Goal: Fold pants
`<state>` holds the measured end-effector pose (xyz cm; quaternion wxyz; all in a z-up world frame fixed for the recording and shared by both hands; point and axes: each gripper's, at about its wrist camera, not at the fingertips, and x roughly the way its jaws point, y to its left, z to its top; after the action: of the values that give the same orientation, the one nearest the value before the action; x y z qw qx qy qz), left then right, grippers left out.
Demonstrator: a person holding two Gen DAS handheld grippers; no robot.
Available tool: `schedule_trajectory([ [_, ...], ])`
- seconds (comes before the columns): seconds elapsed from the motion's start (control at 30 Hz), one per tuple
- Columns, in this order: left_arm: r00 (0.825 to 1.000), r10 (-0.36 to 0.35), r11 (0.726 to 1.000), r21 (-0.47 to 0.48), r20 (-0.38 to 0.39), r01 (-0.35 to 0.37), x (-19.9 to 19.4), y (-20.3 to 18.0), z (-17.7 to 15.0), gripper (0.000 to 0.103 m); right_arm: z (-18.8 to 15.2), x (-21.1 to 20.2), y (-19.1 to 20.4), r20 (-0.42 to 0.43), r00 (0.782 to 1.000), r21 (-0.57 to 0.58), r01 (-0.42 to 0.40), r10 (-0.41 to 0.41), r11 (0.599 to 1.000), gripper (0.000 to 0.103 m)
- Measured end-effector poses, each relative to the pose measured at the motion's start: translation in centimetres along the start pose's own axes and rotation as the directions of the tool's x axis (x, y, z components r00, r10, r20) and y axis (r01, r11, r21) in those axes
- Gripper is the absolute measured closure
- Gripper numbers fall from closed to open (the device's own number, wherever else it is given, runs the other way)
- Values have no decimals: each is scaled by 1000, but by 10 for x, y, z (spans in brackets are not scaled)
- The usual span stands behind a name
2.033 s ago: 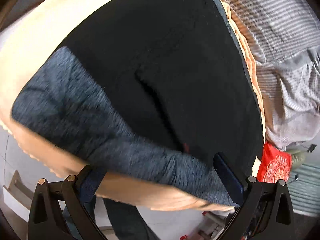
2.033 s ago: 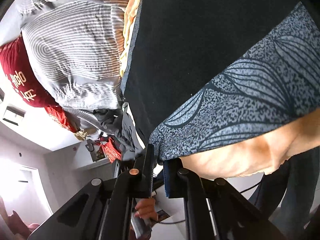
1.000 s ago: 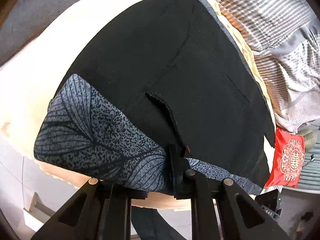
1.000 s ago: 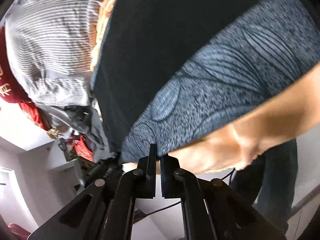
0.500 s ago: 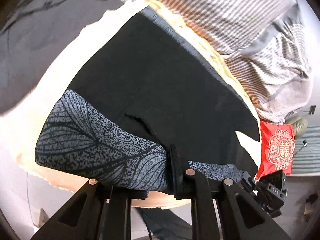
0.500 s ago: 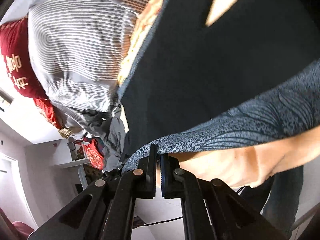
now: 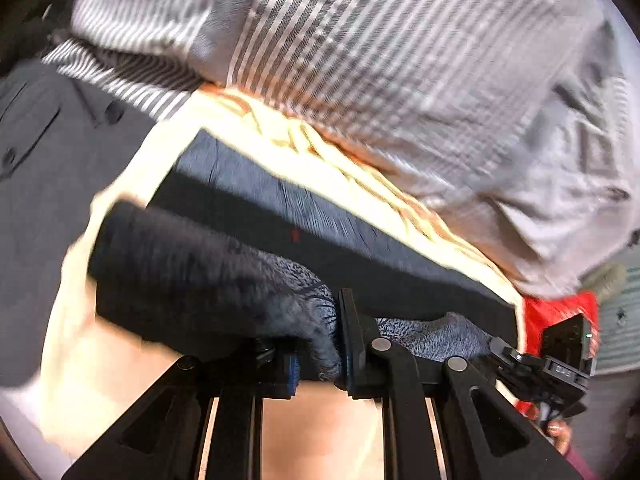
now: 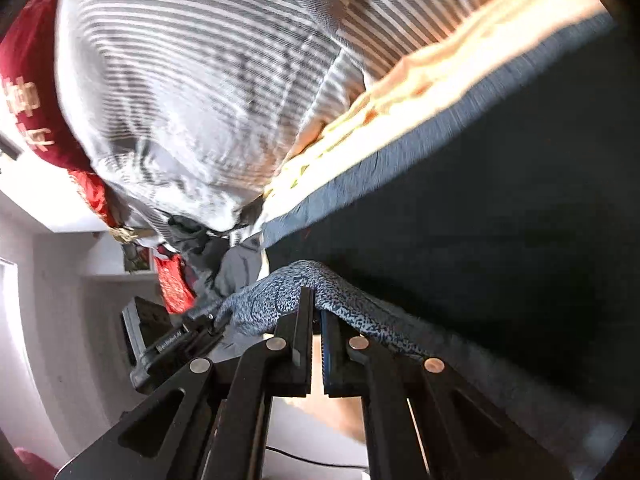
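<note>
The pants (image 7: 360, 248) are black with a grey-blue leaf-print band along the hem (image 8: 280, 296). They lie on a pale peach cover (image 7: 304, 148) and are partly doubled over. My left gripper (image 7: 320, 344) is shut on the print hem, lifted over the black cloth. My right gripper (image 8: 317, 312) is shut on the same hem (image 8: 360, 312) further along. The black cloth (image 8: 500, 232) fills the right of the right wrist view. The right gripper (image 7: 552, 360) also shows at the lower right of the left wrist view.
A striped grey and white duvet (image 7: 380, 60) lies bunched beyond the pants. A dark grey shirt (image 7: 52, 152) lies at the left. Red fabric (image 7: 560, 312) sits near the bed's corner. A red cushion (image 8: 24, 92) and white room walls (image 8: 60, 320) show at the left.
Both grippers have carried the print hem forward over the black cloth toward the striped duvet. Much less of the black cloth shows now, and the far edge looks closer.
</note>
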<state>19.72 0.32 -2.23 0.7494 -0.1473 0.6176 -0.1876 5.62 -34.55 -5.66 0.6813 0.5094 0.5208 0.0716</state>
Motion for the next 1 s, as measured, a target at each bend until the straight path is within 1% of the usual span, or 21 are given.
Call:
schedule_trajectory([
  [0.1,996,85,996,-13,-17,-85,42,-4,28,86,46,26,-9,-60,996,-14,61,-62,998,99],
  [0.17,988,150,988,-26,-39,-151,68,-1,37,86,70,46,-20,-99,990,-15,100,-101,995,99],
  [0.23,981,187,981,-41,-54,-189,85,3,43,85,89,68,-34,-139,980,-17,143,-144,990,99],
  [0.27,979,197,978,-51,-54,-200,91,4,46,85,93,74,-41,-151,976,-18,154,-155,988,99],
  [0.37,980,185,978,-89,-69,-191,86,4,49,85,105,93,-59,-183,967,-8,179,-177,984,99],
  [0.43,984,166,982,-81,-65,-171,73,1,50,85,107,97,-68,-195,967,21,171,-163,985,99],
  [0.47,983,175,982,-60,-48,-177,61,-3,49,84,108,98,-70,-198,967,27,167,-158,986,99],
  [0.5,979,201,979,-31,-20,-202,48,-7,48,74,109,97,-70,-201,967,30,164,-155,986,99],
  [0.53,971,238,971,-11,23,-238,34,-11,47,64,111,97,-70,-208,966,32,164,-154,986,99],
  [0.57,959,271,962,2,81,-272,19,-14,47,40,113,95,-70,-213,965,31,165,-155,986,99],
  [0.6,948,289,956,13,132,-293,8,-16,46,32,115,94,-69,-219,963,31,165,-154,986,98],
  [0.63,942,299,952,28,154,-306,1,-17,44,32,117,92,-65,-226,962,26,164,-154,986,95],
  [0.67,941,307,946,64,142,-318,1,-20,43,32,119,89,-61,-225,962,18,163,-155,986,94],
  [0.7,941,318,939,98,114,-329,5,-23,42,32,119,85,-52,-217,962,-5,166,-163,986,91],
  [0.73,936,343,925,142,82,-351,15,-26,37,32,117,80,-41,-203,961,-46,180,-186,983,84],
  [0.77,930,361,914,175,66,-367,23,-27,33,32,114,74,-25,-175,962,-105,195,-211,975,81],
  [0.8,924,378,901,209,52,-381,35,-31,30,32,108,66,-8,-136,964,-176,203,-228,963,74],
  [0.83,920,390,891,235,43,-389,45,-34,27,32,102,62,7,-120,967,-228,193,-225,954,73],
  [0.9,924,381,894,244,27,-376,62,-36,22,32,91,66,25,-149,968,-286,152,-200,946,73],
  [0.93,926,377,897,241,17,-369,73,-37,23,32,85,74,29,-181,963,-303,139,-200,943,73],
  [1.0,916,401,892,227,5,-391,97,-42,27,32,77,97,25,-237,937,-329,173,-259,928,73],
])
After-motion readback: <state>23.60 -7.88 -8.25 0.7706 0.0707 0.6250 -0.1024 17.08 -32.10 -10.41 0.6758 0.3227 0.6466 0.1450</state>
